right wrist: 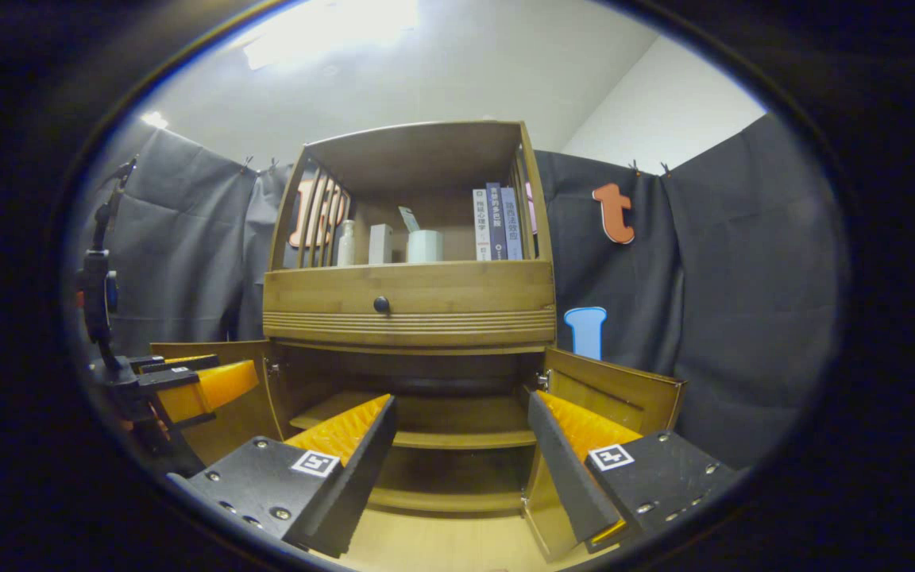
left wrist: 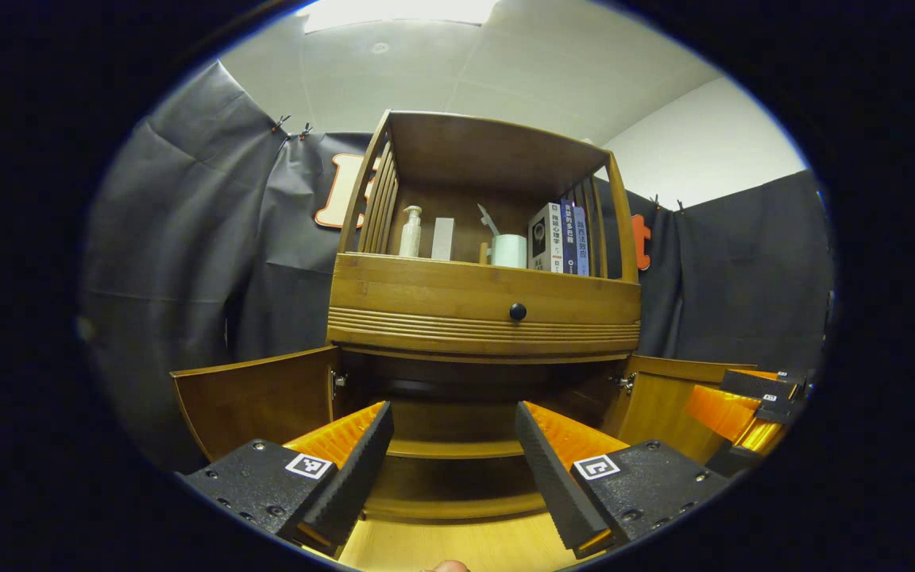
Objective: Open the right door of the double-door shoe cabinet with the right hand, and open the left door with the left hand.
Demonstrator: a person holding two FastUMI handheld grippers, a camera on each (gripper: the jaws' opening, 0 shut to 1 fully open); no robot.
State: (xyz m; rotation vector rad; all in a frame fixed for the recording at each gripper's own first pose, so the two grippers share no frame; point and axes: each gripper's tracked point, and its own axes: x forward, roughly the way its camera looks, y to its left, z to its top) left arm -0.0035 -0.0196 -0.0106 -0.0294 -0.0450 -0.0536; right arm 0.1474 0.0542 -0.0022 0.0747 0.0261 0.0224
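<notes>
Dark-draped booth, shoe cabinet (left wrist: 483, 310) ahead; left door (left wrist: 255, 397) and right door (right wrist: 612, 389) swung wide; left claw (left wrist: 451, 457), right claw (right wrist: 461, 453) released, empty; task apparently complete.

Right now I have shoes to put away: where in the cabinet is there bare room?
The lower shelf between the open left door and right door looks bare, as does the bottom board beneath it. The top shelf is crowded: bottle, cup, books.
</notes>
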